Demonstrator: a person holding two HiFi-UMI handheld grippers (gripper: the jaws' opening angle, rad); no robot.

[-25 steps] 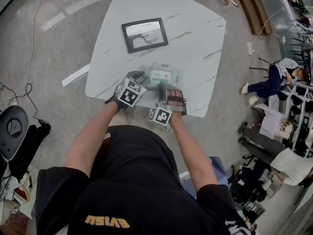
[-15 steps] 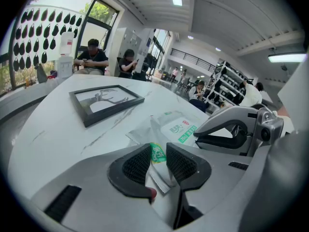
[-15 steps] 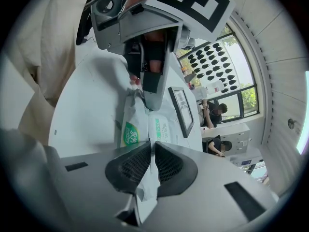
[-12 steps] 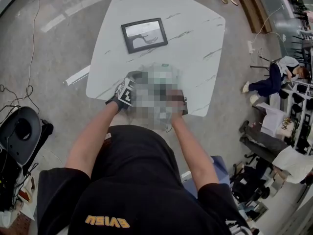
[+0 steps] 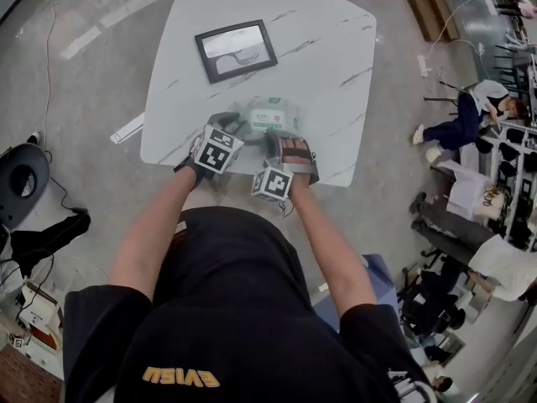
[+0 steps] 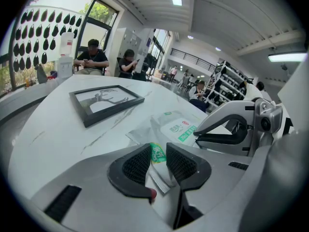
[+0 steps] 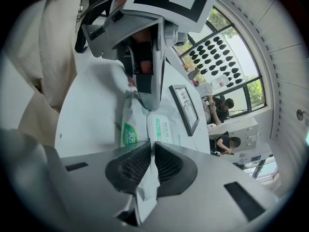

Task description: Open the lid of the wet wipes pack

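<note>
Head view, wet wipes pack [image 5: 268, 117] lid-up, long axis left–right — left gripper [image 6: 158, 153], right gripper [image 7: 152, 151] fingers both pinch its edge

my left gripper [image 6: 156, 152] and right gripper [image 7: 152, 150] have matt grey plastic shells and black, finely ribbed pads [image 6: 136, 164] (rubbery, by the look). the wet wipes pack [image 5: 267, 117] is soft, crinkly, glossy film. the table [image 5: 327, 40] is smooth, white, marble-veined. the picture frame [image 5: 235, 49] is matt black around shiny glass.
</note>
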